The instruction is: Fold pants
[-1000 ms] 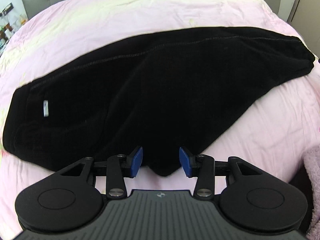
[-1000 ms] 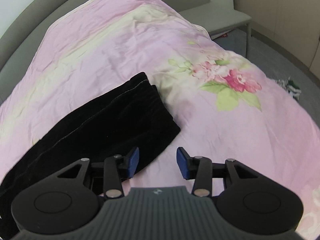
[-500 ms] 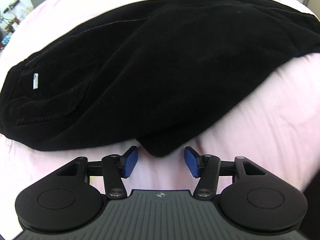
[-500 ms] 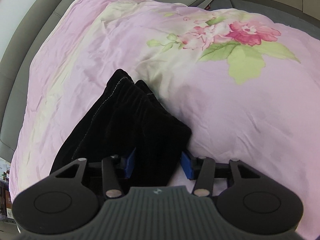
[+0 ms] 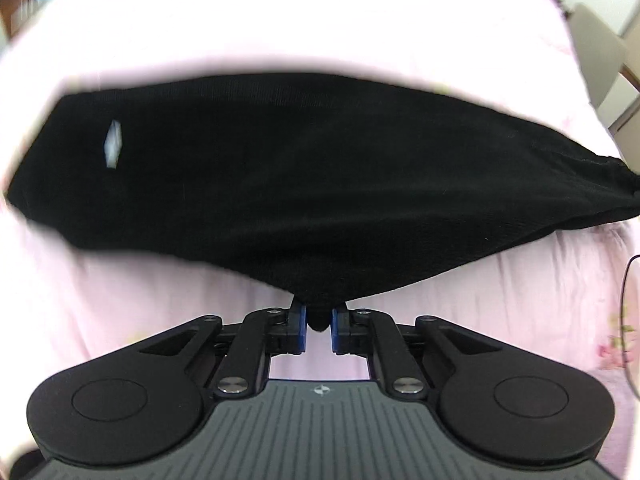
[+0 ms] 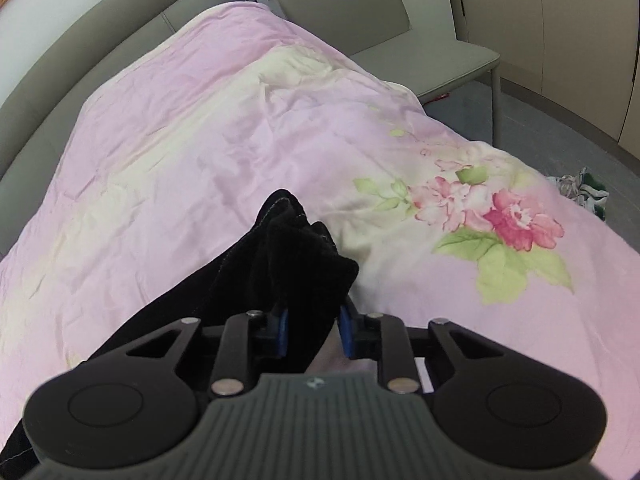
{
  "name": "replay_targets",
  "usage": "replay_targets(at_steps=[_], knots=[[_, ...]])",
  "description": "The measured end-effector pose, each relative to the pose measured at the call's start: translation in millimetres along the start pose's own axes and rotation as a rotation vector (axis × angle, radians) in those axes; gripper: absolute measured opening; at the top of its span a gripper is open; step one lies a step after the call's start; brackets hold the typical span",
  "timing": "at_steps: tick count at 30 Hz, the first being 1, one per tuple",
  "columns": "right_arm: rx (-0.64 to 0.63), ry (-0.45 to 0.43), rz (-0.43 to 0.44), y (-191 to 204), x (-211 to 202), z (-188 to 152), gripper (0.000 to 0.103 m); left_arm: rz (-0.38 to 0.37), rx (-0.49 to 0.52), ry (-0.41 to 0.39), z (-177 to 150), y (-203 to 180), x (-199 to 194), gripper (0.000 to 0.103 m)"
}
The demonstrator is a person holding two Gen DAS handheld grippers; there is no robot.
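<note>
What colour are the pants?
Black pants, clearest in the left wrist view.

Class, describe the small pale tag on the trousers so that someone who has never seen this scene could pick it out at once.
Start at the pink floral quilt covering the bed, then find the black knitted trousers lying across it. Near their left end in the left wrist view sits a small pale tag, blurred here. It is the only light mark on the dark cloth.

I can read no text; the white tag point(image 5: 112, 149) on the pants point(image 5: 320, 184), up-left of my left gripper point(image 5: 319, 330), is blurred.
</note>
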State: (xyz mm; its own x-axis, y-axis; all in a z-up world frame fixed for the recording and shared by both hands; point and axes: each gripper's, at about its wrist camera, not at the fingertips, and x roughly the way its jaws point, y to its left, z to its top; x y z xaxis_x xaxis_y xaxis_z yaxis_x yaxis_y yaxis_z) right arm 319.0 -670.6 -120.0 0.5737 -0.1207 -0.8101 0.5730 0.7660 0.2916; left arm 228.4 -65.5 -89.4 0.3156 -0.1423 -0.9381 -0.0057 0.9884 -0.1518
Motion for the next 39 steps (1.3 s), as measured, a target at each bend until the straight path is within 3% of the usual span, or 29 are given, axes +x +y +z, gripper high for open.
replay_targets(at_steps=[3,6,12,15,22,25,29,33,39], knots=[[0.015,0.042,-0.048,-6,13,-7,0.019,-0.001,-0.059,0.137,-9,10,46,0.010],[0.023,0.064,-0.075,-13,26,-19,0.020,0.024,-0.075,0.189,-16,12,79,0.010],[-0.005,0.066,-0.079,-9,27,-20,0.020,0.031,-0.040,0.261,-15,3,77,0.007],[-0.056,0.054,-0.095,1,23,-18,0.021,0.050,0.003,0.189,-22,-3,61,0.011],[-0.222,-0.051,-0.091,42,-16,-12,0.020,-0.009,0.026,0.032,-32,1,15,0.016],[-0.361,-0.132,-0.050,79,-50,-12,0.019,-0.045,0.055,-0.023,-32,13,-1,0.016],[-0.542,-0.199,0.033,141,-91,-24,0.019,-0.029,0.063,-0.099,-11,22,-8,0.018],[-0.690,-0.198,0.125,209,-117,-52,0.018,-0.026,0.041,-0.149,2,31,-6,0.018],[-0.857,-0.118,0.275,304,-129,-116,0.017,-0.032,0.008,-0.189,24,41,-2,0.019]])
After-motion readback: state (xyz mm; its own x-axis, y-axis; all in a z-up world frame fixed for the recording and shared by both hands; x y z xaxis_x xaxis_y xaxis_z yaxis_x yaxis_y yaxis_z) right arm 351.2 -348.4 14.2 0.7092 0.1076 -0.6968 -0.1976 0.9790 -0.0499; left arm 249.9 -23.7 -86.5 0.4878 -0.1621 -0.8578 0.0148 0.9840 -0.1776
